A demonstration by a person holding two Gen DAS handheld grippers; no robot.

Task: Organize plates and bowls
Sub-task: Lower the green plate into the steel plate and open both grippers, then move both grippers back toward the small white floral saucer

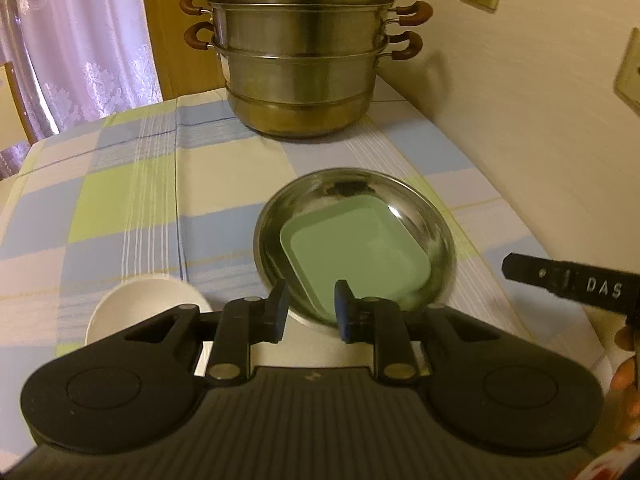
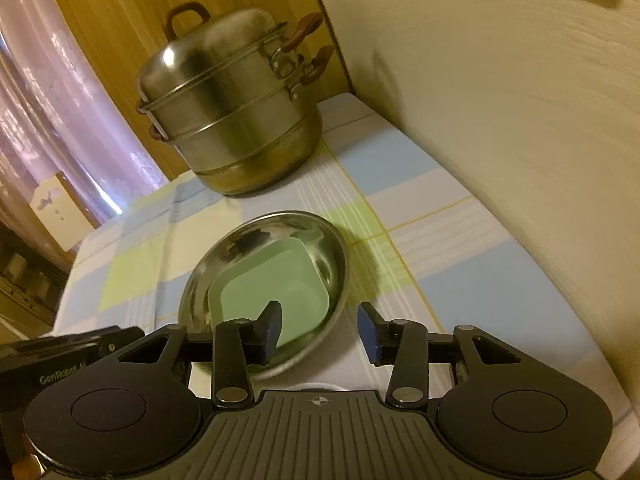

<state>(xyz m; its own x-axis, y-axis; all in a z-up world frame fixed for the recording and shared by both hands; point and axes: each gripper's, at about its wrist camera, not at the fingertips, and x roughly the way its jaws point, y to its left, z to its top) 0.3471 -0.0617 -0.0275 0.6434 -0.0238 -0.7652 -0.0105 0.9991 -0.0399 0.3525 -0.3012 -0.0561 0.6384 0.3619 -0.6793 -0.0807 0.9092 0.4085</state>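
Note:
A steel plate [image 1: 436, 224] lies on the checked tablecloth with a square green dish [image 1: 352, 248] inside it. A white bowl [image 1: 140, 304] stands to its left, partly hidden behind my left gripper. My left gripper [image 1: 310, 308] is open and empty, its fingers at the plate's near rim. In the right wrist view the same steel plate [image 2: 224, 252] and green dish [image 2: 276, 284] lie just ahead. My right gripper [image 2: 320, 332] is open and empty, its left finger over the plate's near rim. The right gripper's body [image 1: 572, 284] shows at the right of the left view.
A tall stacked steel steamer pot [image 1: 300, 48] with brown handles stands at the back of the table, also in the right wrist view [image 2: 232, 108]. A cream wall [image 1: 520, 120] borders the table on the right. A curtain [image 1: 68, 40] hangs behind on the left.

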